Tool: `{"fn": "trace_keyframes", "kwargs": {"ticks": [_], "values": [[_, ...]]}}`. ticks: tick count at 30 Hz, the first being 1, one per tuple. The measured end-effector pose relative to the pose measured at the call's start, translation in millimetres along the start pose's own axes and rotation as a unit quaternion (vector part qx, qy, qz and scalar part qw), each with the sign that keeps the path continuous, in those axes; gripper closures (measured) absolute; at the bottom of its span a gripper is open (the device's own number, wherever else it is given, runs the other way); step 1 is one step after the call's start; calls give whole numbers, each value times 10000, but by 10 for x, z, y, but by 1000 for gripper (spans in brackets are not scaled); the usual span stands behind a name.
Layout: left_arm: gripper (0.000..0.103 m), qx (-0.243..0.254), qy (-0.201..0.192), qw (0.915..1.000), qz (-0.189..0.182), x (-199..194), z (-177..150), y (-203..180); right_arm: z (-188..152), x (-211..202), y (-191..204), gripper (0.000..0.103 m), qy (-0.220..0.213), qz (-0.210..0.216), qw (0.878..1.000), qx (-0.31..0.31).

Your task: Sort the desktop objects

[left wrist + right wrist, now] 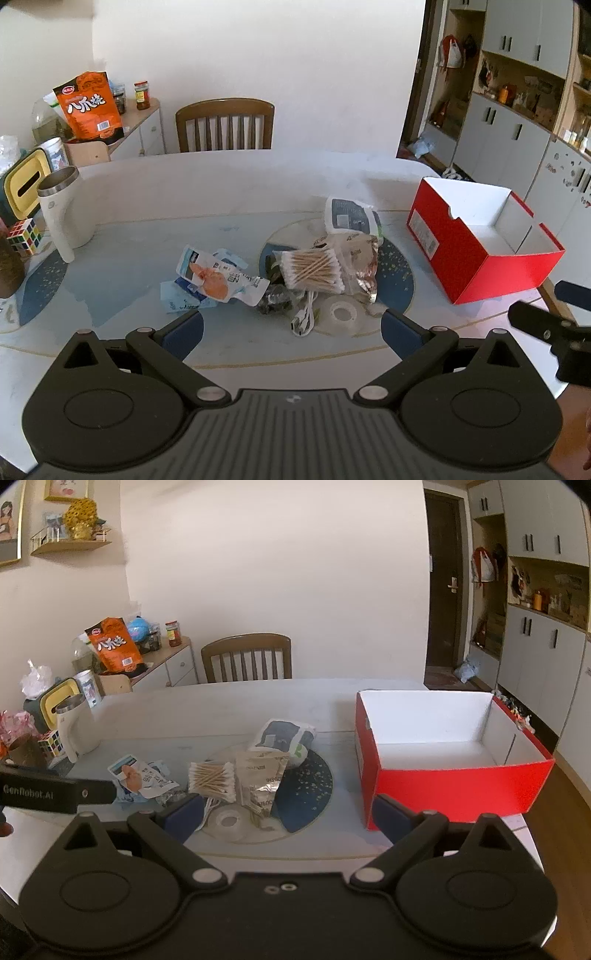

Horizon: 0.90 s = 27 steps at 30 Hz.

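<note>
cotton swabs (312,269) in a clear pack lie among crumpled wrappers; both hand-held grippers (291,334) (288,818) gape wide, empty.

Matt red cardboard box (458,786), glossy table (147,266), seemingly foil wrapper (264,781)

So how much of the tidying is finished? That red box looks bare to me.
Nothing looks sorted yet: the red box is empty. Nothing is in hand either; the left tongs and right tongs both stand open above the table. The whole pile is left: cotton swabs, tape roll, white cable, the wrappers.
</note>
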<state>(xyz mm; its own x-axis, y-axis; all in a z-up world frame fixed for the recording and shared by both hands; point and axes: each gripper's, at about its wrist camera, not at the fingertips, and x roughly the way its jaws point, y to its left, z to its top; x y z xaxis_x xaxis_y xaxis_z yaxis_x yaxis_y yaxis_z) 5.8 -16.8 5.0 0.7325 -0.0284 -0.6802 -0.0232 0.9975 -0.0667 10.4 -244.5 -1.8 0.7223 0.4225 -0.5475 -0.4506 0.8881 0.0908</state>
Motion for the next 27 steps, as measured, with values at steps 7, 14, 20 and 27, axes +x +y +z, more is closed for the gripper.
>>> {"fn": "trace_keyframes", "kwargs": {"ticks": [7,14,20,27], "values": [[0,-48,-130,9999,-55,89,73,114,31,75,151,3,59,403,9985,-358],[0,117,-192,9997,-93,229,162,233,64,282,250,4,314,439,9979,-349],[0,190,-207,9996,-28,414,188,396,43,430,479,7,318,623,9944,-792],[0,401,-179,9990,53,686,198,565,-22,742,602,11,579,469,9929,-923]]}}
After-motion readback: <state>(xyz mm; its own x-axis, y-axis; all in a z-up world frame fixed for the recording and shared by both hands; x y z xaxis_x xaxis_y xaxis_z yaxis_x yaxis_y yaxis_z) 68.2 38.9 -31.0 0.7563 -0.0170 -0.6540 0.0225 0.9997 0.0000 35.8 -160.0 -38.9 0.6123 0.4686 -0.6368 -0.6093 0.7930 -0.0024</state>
